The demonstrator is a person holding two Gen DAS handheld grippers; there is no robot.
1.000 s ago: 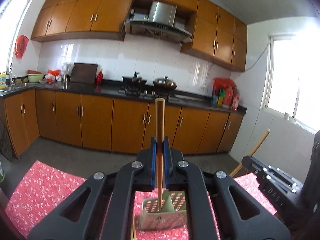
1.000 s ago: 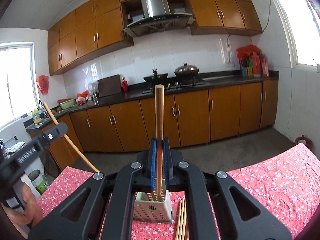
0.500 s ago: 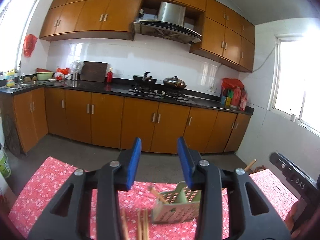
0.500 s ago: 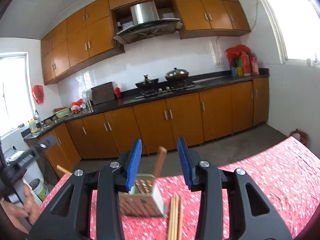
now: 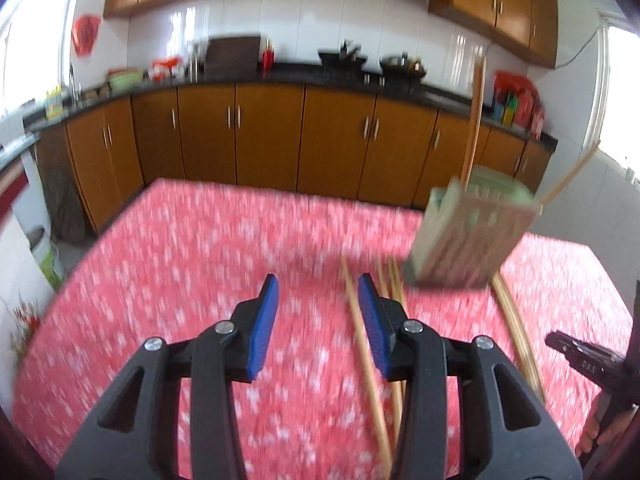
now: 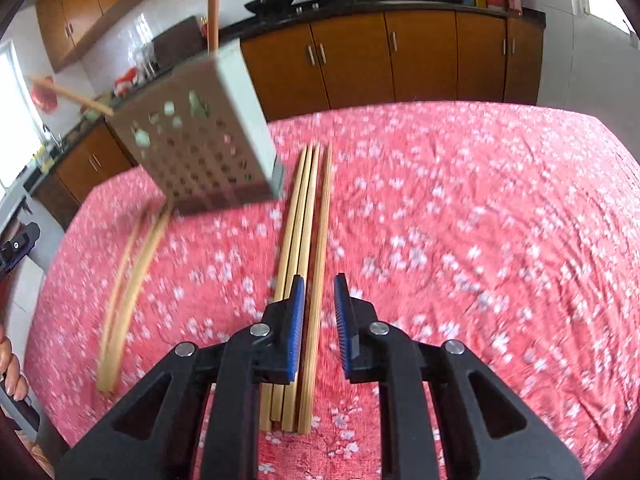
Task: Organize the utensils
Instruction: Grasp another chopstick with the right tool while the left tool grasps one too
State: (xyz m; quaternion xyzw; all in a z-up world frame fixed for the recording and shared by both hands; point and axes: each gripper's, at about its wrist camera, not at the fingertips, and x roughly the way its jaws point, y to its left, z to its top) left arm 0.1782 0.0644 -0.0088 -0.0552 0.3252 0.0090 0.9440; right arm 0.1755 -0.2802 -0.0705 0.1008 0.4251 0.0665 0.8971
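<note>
1. My left gripper (image 5: 318,322) hangs over the red floral cloth (image 5: 192,264) on the worktop, jaws moderately apart with nothing between them; one chopstick (image 5: 366,360) lies just beside its right pad
2. My right gripper (image 6: 319,326) has its jaws narrow and closing, one chopstick (image 6: 314,344) of the bundle of chopsticks (image 6: 298,248) lying between them; I see no pad pressing on it
3. The perforated utensil holder (image 6: 200,140) stands just left of that bundle, chopsticks sticking up out of it
4. Two more chopsticks (image 6: 128,288) lie well to its left, blurred
</note>
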